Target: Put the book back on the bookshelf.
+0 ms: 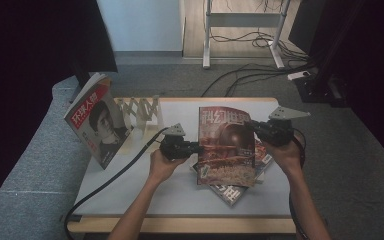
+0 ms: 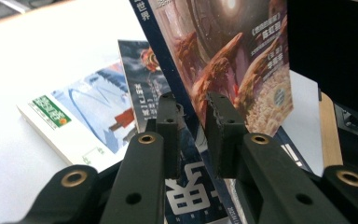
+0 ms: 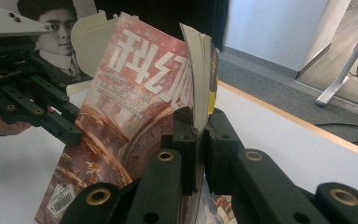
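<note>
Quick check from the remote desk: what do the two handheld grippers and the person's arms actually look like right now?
Both the left gripper and the right gripper are black, with two flat linkage jaws joined by brass-ringed pivots. Each carries a grey three-cornered plate on top. A black cable trails from the left one across the table. The forearms are bare, with no sleeves in view.

Both grippers (image 1: 196,148) (image 1: 254,131) showing black jaws with brass-ringed holes, grey triangular top plates; black cable (image 1: 115,175) trailing off the left one.
</note>
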{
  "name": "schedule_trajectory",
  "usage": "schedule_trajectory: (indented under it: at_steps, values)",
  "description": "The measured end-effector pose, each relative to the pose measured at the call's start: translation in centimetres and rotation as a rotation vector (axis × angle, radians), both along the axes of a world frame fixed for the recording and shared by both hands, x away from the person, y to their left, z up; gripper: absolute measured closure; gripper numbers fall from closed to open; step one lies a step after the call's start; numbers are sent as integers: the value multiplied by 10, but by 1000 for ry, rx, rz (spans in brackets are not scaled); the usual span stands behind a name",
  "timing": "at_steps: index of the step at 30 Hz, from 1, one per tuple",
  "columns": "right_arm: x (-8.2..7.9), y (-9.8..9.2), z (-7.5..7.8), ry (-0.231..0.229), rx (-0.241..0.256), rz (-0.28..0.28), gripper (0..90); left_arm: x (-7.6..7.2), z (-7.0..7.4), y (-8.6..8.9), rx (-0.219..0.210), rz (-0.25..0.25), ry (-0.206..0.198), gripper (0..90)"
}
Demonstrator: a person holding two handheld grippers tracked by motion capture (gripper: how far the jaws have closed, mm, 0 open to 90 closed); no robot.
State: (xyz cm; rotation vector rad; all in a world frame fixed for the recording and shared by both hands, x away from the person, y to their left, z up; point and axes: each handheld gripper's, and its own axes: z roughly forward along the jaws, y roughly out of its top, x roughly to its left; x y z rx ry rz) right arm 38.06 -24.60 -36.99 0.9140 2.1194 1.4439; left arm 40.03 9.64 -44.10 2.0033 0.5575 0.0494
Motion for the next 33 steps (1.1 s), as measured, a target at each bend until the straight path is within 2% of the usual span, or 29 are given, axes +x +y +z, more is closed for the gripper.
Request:
schedule_trajectory:
  at_steps: [6, 15, 20, 22, 23, 27, 33]
  values:
    - [0, -2, 6, -12, 17, -5, 828, -3, 9, 0, -4, 9, -49, 787]
    - [-3, -6, 17, -39, 32, -18, 829, -9, 20, 1, -20, 31, -150, 825]
    - [-4, -6, 22, -63, 37, -30, 828, -16, 23, 0, -14, 49, -245, 845]
    - [-5, -6, 24, -72, 40, -33, 826, -20, 22, -1, 9, 59, -282, 845]
    - [-5, -5, 23, -71, 36, -34, 826, -20, 21, -2, 20, 62, -285, 844]
    - [-5, -5, 20, -69, 40, -30, 823, -21, 17, 0, 2, 66, -278, 842]
    - [-7, -4, 21, -70, 35, -22, 818, -21, 21, 1, 23, 55, -258, 813]
